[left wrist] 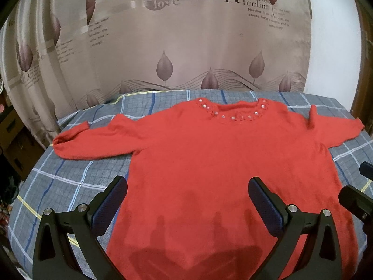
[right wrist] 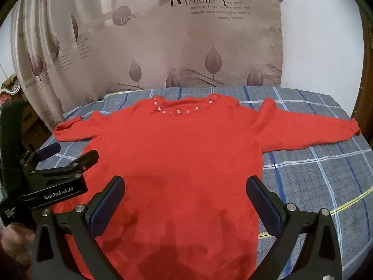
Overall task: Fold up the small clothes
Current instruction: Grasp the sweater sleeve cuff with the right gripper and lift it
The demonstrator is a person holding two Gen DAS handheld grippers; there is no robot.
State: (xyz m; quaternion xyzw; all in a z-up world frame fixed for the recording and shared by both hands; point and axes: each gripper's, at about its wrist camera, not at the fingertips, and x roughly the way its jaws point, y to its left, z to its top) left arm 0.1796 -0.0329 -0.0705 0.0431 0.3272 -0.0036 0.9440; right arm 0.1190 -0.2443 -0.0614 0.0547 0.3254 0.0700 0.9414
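Observation:
A small red sweater [left wrist: 209,158] [right wrist: 177,154] with shiny studs along its neckline [left wrist: 233,116] lies flat and spread out on a grey checked sheet [left wrist: 70,182], both sleeves out to the sides. My left gripper [left wrist: 187,193] hovers open above the lower body of the sweater, nothing between its fingers. My right gripper [right wrist: 185,193] is likewise open over the sweater's lower part. In the right wrist view the left gripper [right wrist: 60,154] shows at the left edge, over the sweater's left side.
A beige curtain [left wrist: 186,46] printed with leaves and lettering hangs right behind the bed. The sheet's rounded edge drops off at the left [left wrist: 28,186] and right [right wrist: 354,154]. A hand [right wrist: 14,245] holds the left gripper's handle.

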